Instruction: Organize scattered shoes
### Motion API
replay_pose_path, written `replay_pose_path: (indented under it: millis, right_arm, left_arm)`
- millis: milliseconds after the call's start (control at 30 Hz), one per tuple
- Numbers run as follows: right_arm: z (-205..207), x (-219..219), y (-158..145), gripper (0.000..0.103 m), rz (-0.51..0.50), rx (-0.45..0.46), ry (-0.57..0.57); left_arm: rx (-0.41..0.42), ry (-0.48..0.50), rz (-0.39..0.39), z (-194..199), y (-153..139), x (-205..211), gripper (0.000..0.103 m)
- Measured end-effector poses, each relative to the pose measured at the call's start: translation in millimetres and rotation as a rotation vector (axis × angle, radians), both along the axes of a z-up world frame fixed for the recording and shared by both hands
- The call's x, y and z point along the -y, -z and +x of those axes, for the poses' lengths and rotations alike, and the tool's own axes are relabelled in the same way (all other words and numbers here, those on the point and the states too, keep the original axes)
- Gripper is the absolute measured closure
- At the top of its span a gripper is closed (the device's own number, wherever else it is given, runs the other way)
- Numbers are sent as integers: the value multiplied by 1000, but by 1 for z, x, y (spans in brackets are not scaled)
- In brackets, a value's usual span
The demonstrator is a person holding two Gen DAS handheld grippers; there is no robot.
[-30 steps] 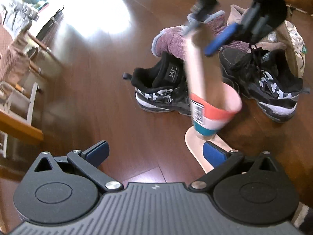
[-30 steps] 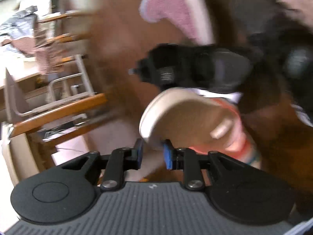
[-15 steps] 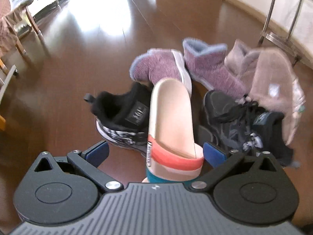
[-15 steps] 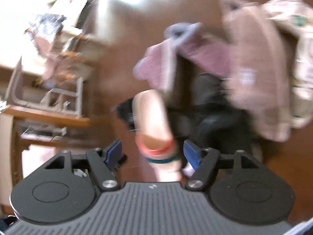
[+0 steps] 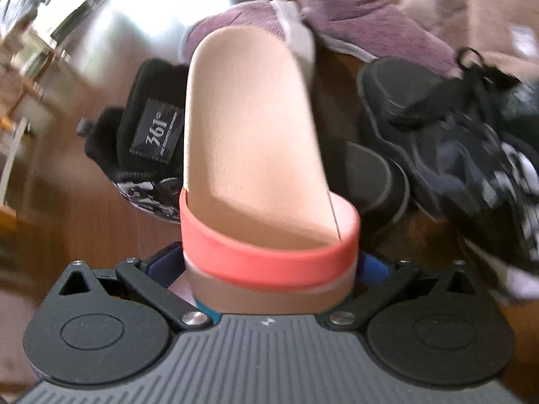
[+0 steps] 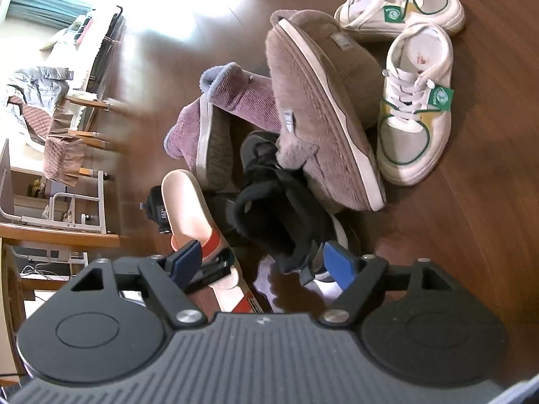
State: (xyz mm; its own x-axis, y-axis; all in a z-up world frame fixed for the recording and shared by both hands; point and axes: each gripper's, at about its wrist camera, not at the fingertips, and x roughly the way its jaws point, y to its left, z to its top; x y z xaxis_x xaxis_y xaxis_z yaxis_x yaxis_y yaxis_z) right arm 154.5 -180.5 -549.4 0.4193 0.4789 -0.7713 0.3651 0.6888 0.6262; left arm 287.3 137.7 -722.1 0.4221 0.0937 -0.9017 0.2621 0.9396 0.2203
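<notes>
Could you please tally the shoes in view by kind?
White sneakers: 2
Black sneakers: 2
Purple corduroy slippers: 2
Brown fuzzy slippers: 2
Pink slide sandal, in the left hand-held gripper: 1
Total: 9

slide [image 5: 249, 128]: cream footbed, coral strap, raised
sneakers [image 6: 416, 107]: white, upright on floor
slippers [image 6: 316, 107]: brown, purple, heaped on black trainers [image 6: 279, 222]

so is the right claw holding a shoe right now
No, the right claw is open with nothing between its blue fingers; the black sneaker only lies on the floor ahead.
</notes>
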Motion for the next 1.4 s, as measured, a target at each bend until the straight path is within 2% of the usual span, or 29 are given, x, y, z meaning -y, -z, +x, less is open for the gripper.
replay_pose_path:
  millis: [100, 267, 367, 467, 533, 567, 667, 733, 833, 900, 1000, 1067, 1167, 1233, 1367, 1400]
  right_arm:
    - [-3, 2, 0, 23, -11, 1, -9]
    - [-4, 8, 2, 23, -32, -10, -11]
    - [-2, 8, -1, 23, -48, -2, -30]
    - [2, 5, 0, 23, -50, -3, -45]
    - [4, 2, 1, 23, -47, -6, -54]
    - [5, 0, 2, 23, -46, -8, -59]
    - [7, -13, 6, 23, -37, -21, -88]
    - [8, -21, 9, 23, -31, -30, -108]
    - [9, -33, 13, 23, -22, -43, -136]
    - [10, -39, 13, 23, -31, -44, -153]
    - [12, -46, 13, 23, -44, -46, -179]
    - [11, -46, 14, 23, -49, -52, -176]
    - [11, -41, 13, 23, -51, -51, -166]
    - [9, -40, 11, 23, -50, -48, -159]
    - [5, -38, 10, 22, -45, -48, -146]
    - [3, -38, 11, 22, -46, -51, -147]
  left_arm:
    - [-3, -5, -3, 1, -1, -2, 7]
    - [-31, 115, -33, -10, -19, -14, 9]
    - [-37, 148, -92, -28, -47, -54, 9]
    - [-36, 132, -139, -49, -65, -93, 9]
    - [-49, 35, -171, -77, -72, -136, 9]
    - [-54, 10, -172, -79, -72, -142, 9]
    - [-114, -186, -166, -120, -55, -189, 9]
    - [-153, -254, -166, -131, -36, -202, 9]
    - [-196, -290, -188, -140, -12, -205, 9]
    - [-181, -288, -197, -141, -6, -200, 8]
    - [-184, -317, -225, -144, -2, -198, 6]
    - [-205, -314, -204, -150, -1, -198, 6]
    - [-193, -328, -197, -159, -12, -196, 3]
    - [-120, -328, -207, -165, -24, -185, 0]
    - [-33, -336, -246, -161, -41, -168, 0]
    - [-29, -308, -262, -157, -42, -158, 0]
